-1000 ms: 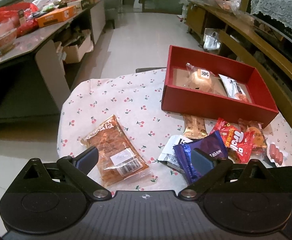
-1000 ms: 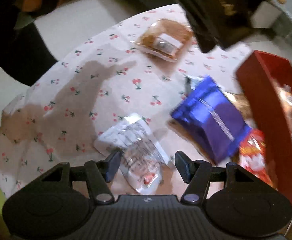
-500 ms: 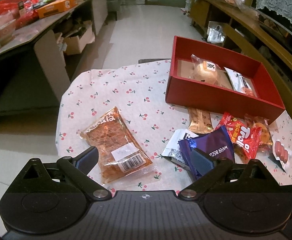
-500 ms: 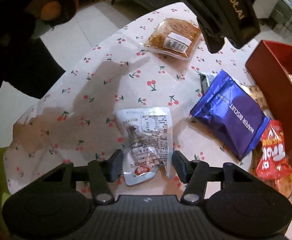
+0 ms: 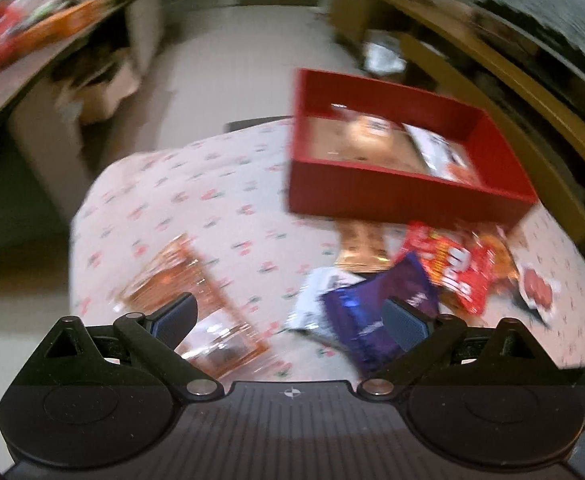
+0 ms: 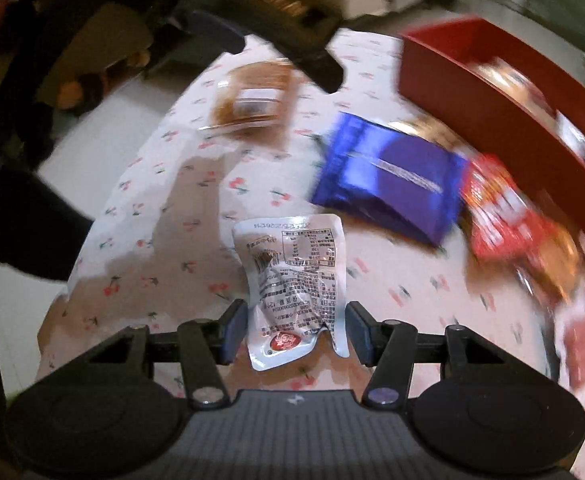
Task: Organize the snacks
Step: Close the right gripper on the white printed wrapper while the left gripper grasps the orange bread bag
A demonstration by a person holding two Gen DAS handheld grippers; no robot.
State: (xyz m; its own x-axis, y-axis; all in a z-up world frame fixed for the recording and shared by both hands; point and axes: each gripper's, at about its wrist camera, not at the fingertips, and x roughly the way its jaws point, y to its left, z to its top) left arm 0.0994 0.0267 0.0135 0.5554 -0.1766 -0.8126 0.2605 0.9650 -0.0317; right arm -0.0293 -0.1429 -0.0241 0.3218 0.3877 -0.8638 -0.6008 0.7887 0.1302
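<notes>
Right gripper (image 6: 296, 334): narrowed onto the white pouch (image 6: 296, 280), pads against its crumpled sides; jaws just been closing, pouch between them. Judged lifted clear of the cloth, likely for carrying to the red box.
Left gripper (image 5: 290, 320): wide apart, nothing between the pads; hovering above the table, near side from the red box, probably waiting its turn.
Red box (image 5: 396, 192): landmark, far right part of the cherry-print tablecloth (image 5: 212, 200); already holding a few wrapped snacks, so judged the collecting place.
Purple packet (image 6: 388, 184): in front of the red box, lying flat, partly over a white wrapper (image 5: 312, 300).
Red candy bag (image 5: 452, 268): just before the box's near wall, beside the purple packet.
Brown clear-wrapped snack (image 5: 196, 296): well to the left of the red box, alone, white barcode sticker up.
Writing: fine print and a red round seal on the white pouch, too small to read; other lettering blurred beyond reading.
Remaining: most snacks outside the box.
</notes>
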